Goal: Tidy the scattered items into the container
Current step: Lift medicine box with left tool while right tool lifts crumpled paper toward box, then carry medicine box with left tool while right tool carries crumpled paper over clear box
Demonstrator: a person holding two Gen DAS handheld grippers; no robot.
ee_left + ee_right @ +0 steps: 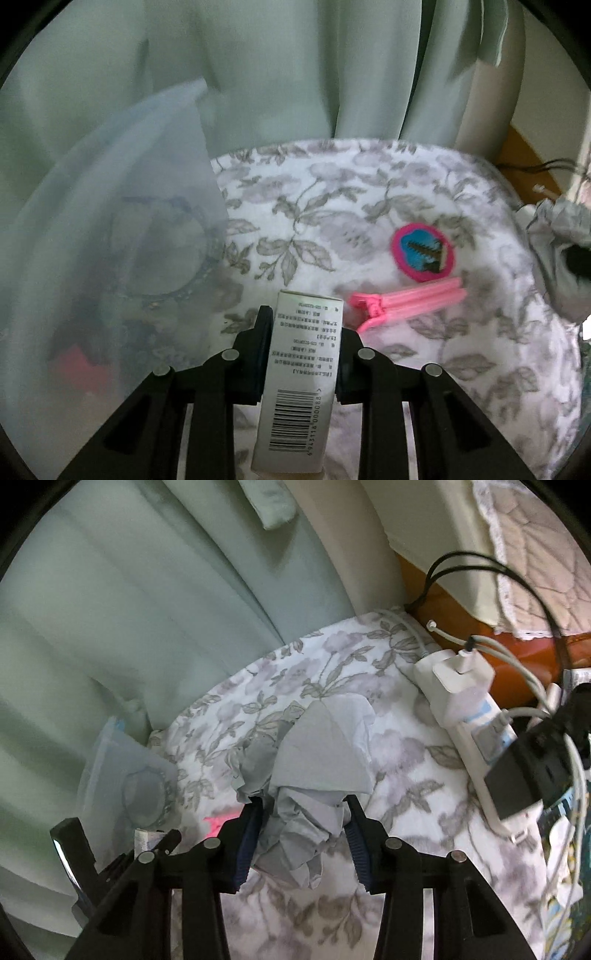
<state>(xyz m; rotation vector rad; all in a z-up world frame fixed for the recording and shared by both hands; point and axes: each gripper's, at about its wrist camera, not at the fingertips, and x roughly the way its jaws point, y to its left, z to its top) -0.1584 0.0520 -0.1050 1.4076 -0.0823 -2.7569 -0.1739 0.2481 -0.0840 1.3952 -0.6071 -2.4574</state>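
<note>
My left gripper (301,325) is shut on a white printed box with a barcode (299,373), held above the floral cloth. A translucent plastic container (110,236) stands to its left with dim items inside. A pink and blue hair clip (423,253) and a pink folding clip (410,301) lie on the cloth to the right. My right gripper (304,805) is shut on a crumpled grey tissue (317,753), its pads pressing both sides. The container also shows in the right wrist view (125,775), far left.
The floral cloth (332,206) covers the surface. Pale green curtains (240,66) hang behind. A white power strip (469,716) with chargers and cables lies at the right edge, by a brown wooden edge (461,616).
</note>
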